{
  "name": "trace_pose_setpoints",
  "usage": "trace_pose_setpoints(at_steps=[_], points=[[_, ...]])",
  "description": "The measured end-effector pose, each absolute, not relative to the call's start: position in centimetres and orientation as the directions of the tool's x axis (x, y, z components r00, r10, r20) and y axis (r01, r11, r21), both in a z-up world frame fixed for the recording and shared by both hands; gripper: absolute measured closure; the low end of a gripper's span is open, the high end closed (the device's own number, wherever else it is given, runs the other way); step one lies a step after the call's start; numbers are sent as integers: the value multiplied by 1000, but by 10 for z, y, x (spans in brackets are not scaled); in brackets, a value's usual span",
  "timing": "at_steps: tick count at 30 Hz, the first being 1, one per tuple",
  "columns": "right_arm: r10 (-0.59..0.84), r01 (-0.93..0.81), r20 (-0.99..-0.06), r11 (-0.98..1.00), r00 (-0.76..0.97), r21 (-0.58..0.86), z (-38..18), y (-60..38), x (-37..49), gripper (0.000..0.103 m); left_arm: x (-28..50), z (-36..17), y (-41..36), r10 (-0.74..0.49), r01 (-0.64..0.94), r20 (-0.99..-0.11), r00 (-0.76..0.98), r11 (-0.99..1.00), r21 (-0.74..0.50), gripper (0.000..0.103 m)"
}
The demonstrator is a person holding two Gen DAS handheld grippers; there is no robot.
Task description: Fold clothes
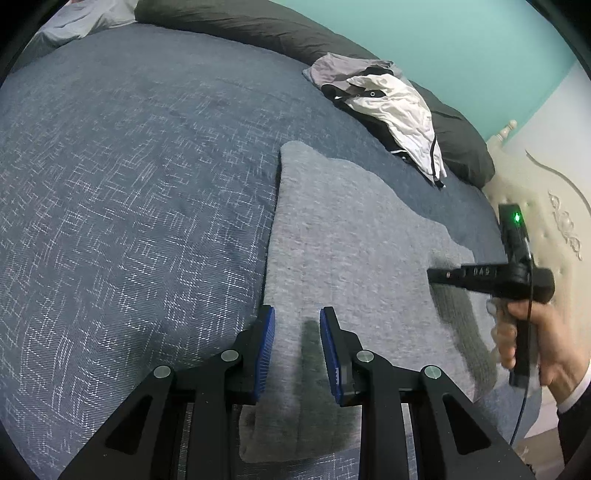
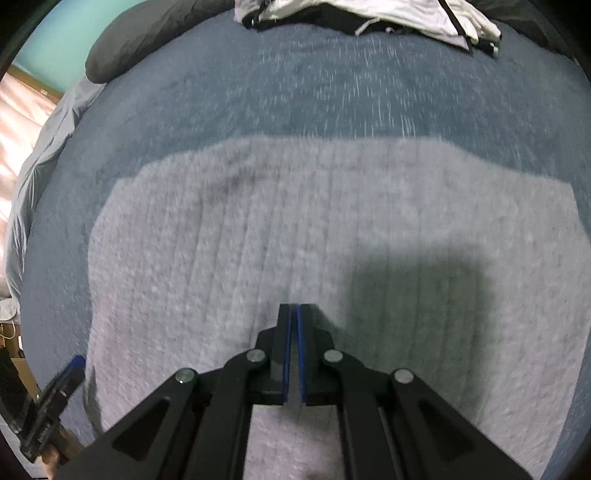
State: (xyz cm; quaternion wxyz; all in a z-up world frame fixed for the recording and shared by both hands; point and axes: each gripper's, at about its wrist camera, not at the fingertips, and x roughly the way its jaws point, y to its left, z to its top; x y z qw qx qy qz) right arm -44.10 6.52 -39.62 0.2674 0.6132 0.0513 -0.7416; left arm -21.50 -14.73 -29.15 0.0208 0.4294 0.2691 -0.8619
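Grey knitted garment is lying spread flat on a blue patterned bedspread covering the bed. Only the left wrist view is showing a teal wall, a cream headboard and the person's right hand gripping a handle. Only the right wrist view is showing the garment's whole width and a strip of floor at far left. Both views are taking in a dark pillow and a heap of white and black clothes beyond the garment. The left gripper is hovering partly open at the garment's left edge, holding nothing. The right gripper is pointing down over the garment's middle, blue pads pressed together, empty.
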Motion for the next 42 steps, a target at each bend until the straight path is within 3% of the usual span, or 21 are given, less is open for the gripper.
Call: trace_pose_setpoints(at_steps=[42], points=[[-273,523,-960,-812,55,261,-405,131,-254,101,-217,-284,-143,202,256,-745,-636,-855,-450,75]])
